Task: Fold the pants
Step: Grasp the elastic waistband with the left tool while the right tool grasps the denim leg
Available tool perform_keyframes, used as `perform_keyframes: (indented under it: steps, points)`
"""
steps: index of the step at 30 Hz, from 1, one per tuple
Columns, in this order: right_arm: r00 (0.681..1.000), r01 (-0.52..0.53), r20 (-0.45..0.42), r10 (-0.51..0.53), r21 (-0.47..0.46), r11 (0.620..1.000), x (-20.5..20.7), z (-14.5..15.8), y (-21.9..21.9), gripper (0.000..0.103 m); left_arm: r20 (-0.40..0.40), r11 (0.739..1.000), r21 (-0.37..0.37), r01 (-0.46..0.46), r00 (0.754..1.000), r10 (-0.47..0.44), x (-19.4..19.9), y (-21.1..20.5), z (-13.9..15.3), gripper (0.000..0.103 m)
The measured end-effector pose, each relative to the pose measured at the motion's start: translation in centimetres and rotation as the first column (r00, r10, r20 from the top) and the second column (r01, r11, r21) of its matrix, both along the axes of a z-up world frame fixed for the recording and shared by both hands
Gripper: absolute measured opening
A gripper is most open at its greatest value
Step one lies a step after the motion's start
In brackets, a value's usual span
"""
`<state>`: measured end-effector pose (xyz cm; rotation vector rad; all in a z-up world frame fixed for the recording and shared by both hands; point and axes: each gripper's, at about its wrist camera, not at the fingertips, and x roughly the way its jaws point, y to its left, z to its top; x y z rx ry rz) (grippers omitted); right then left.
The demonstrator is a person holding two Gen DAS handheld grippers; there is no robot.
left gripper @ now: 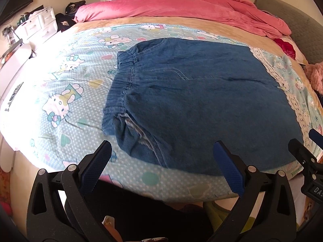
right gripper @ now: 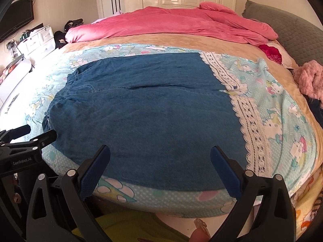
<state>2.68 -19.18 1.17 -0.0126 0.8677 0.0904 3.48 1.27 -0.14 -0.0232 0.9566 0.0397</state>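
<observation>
On bed (right gripper: 282,84): one pants (right gripper: 145,117), two empty grippers.

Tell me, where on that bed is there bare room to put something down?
Left of the blue pants, the cartoon sheet lies bare. Right of the lace trim, another strip stays free. The far end is crowded by the pink duvet.

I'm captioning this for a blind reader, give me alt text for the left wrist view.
Blue denim pants lie flat on a cartoon-cat bedsheet, waistband to the left. The open left gripper hovers near their front edge; a pink duvet is heaped behind.
</observation>
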Motion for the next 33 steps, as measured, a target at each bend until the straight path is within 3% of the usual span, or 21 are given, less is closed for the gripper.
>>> perform_keyframes:
  steps: [19, 33]
  points:
    - [0.994, -0.109, -0.03, 0.109, 0.009, 0.994, 11.2, -0.1, 2.8, 0.099, -0.03, 0.999, 0.01, -0.039, 0.999, 0.039, 9.0, 3.7, 0.4, 0.094]
    - [0.976, -0.22, -0.014, 0.219, -0.107, 0.97, 20.6, -0.2, 5.6, 0.099, -0.053, 0.997, 0.061, -0.041, 0.998, 0.044, 15.3, 6.0, -0.4, 0.094]
